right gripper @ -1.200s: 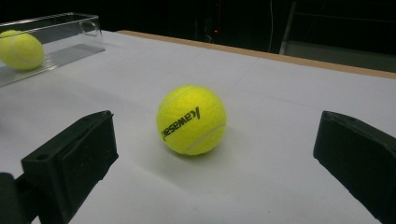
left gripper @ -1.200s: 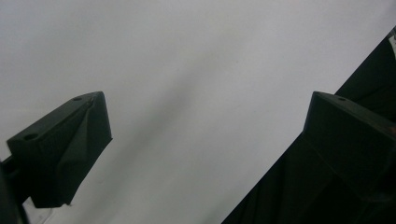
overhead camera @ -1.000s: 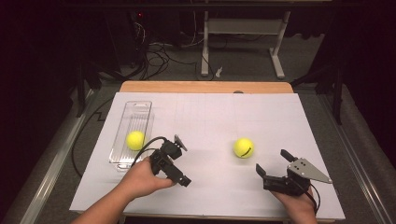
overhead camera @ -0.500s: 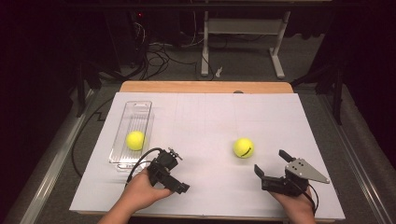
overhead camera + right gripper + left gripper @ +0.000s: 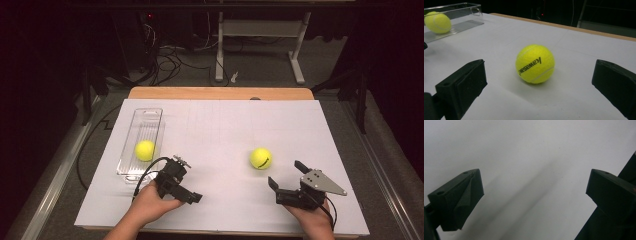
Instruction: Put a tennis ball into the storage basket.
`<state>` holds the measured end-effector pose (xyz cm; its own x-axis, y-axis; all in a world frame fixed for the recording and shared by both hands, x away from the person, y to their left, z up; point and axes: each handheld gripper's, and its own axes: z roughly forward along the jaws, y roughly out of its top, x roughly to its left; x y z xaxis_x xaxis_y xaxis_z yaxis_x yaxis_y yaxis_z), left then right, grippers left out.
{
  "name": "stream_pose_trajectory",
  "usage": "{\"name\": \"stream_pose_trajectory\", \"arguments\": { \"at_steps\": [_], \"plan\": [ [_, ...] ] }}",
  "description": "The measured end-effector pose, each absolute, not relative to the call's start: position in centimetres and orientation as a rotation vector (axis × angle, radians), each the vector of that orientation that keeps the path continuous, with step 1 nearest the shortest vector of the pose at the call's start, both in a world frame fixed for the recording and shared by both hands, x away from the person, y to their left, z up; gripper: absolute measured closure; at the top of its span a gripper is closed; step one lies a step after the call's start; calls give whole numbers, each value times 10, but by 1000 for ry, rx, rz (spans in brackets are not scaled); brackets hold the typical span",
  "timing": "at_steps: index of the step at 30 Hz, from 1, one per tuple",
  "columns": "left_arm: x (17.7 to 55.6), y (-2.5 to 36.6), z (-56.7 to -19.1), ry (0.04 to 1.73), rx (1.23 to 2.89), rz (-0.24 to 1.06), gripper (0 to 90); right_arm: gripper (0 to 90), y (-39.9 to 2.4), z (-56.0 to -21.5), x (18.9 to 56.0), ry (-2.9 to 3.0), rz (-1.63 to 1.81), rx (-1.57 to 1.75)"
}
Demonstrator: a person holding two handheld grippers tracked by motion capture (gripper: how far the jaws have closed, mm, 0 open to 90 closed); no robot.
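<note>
Bare white sheet lies open between right tool and ball, seemingly unobstructed.

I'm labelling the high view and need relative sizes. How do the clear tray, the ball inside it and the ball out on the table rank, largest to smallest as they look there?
1. Clear tray, plainly largest.
2 and 3. Ball on the table and ball in the tray: they look alike, so no ranking between them.

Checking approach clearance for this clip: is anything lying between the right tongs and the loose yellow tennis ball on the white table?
Nothing visible. The right tongs are open, and the yellow tennis ball sits straight ahead of them on bare white table. The clear plastic tray with the other ball stands off to one side.
</note>
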<state>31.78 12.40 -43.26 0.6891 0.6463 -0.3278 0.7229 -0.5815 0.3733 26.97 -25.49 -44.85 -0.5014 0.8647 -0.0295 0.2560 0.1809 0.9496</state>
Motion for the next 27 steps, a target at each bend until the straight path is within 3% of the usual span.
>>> {"name": "stream_pose_trajectory", "arguments": {
  "at_steps": [18,27],
  "plan": [
    [316,125,-430,1013,2419,-225,23,3,-221,-430,307,1950,1245,1044],
    [318,123,-432,1005,2415,-237,19,3,-210,-438,334,2003,1178,1135]
  ]
}}
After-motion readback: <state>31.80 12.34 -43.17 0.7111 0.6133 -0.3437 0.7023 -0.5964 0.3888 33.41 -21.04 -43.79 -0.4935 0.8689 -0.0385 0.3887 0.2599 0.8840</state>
